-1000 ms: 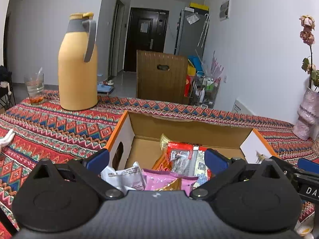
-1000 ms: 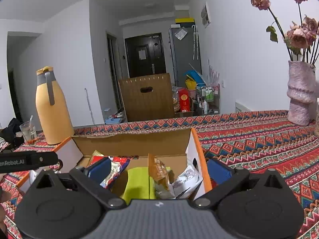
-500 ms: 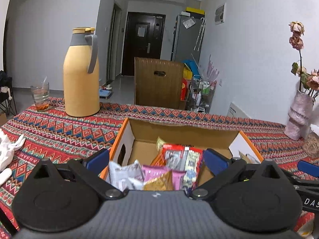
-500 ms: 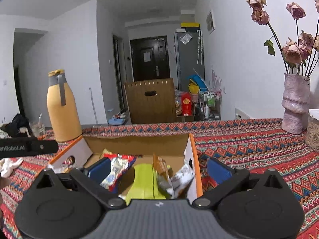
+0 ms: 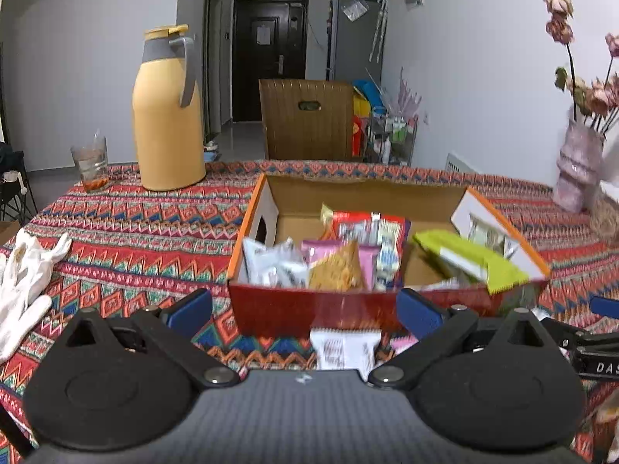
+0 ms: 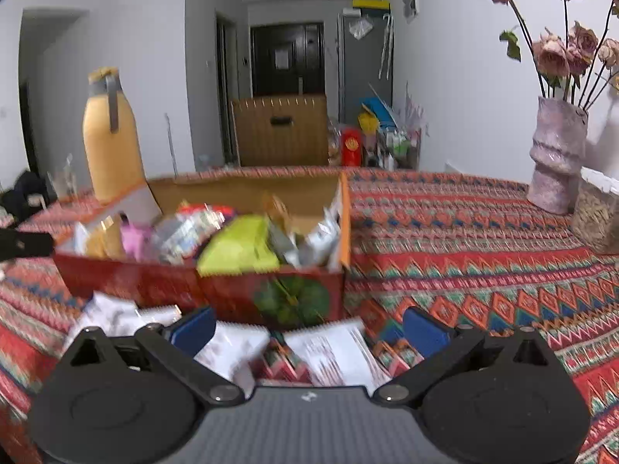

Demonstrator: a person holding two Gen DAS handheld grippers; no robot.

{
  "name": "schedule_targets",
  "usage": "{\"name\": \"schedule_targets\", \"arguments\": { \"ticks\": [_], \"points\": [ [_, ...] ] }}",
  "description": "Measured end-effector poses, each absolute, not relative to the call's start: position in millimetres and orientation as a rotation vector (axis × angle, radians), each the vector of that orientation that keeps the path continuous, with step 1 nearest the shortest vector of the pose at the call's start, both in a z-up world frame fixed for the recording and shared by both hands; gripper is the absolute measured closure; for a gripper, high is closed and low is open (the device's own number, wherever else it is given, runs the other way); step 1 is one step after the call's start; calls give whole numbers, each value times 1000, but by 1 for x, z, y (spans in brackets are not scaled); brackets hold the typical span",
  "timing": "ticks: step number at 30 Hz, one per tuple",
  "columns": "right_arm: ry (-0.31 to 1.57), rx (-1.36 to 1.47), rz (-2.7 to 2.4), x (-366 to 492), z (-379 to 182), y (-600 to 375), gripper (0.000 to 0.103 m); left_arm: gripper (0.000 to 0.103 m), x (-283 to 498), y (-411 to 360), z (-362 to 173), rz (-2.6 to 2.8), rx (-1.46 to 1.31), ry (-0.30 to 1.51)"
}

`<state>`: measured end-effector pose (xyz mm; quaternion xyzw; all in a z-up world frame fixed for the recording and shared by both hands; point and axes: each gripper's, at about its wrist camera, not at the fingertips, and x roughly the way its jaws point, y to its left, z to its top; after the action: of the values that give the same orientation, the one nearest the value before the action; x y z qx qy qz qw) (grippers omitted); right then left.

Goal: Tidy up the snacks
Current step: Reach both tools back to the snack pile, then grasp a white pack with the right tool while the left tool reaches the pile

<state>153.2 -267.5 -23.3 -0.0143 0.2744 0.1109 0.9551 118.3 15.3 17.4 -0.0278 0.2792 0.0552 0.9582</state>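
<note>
Snacks in white wrappers (image 6: 332, 352) lie loose on the patterned surface (image 6: 483, 239), just in front of a red cardboard box (image 5: 348, 309) and between the wide-open, empty jaws of the right gripper (image 6: 307, 326). The left gripper (image 5: 303, 311) hangs before the same box with its jaws equally spread and gripping nothing, one white packet (image 5: 344, 350) on the cloth between its blue fingers (image 5: 189, 311). Inside the open box, more packets stand packed along the near wall: white ones (image 5: 271, 265) at the left, an orange-brown pack (image 5: 336, 270) against a pink one (image 5: 367, 259), a red-and-white bag (image 5: 367, 228) behind them, and a lime-green pouch (image 5: 472, 261) leaning over the front right corner. A white glove (image 5: 27, 270) lies on the cloth well to the left of the box. Farther back on the surface stand a tall yellow flask (image 5: 168, 116) with a grey handle and, beside it, a drinking glass (image 5: 91, 164); at the far right a pale vase (image 6: 557, 154) holds faded roses (image 6: 572, 46). Beyond the surface are a brown chair back (image 5: 307, 120), a cluttered rack (image 5: 392, 135) and a dark door (image 5: 269, 58).
</note>
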Motion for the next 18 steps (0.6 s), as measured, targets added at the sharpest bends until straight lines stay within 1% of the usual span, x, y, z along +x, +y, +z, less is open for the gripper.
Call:
{"name": "schedule_targets", "arguments": {
  "ticks": [10,15,18],
  "points": [
    [699,-21,151,183,-57,-278,0,0,126,26,-22,127,-96,623],
    [726,-6,131,190,-69,-280,0,0,127,28,-27,120,-114,634],
    [717,-20,121,189,-71,-278,2,0,127,27,-29,111,-115,645]
  ]
}}
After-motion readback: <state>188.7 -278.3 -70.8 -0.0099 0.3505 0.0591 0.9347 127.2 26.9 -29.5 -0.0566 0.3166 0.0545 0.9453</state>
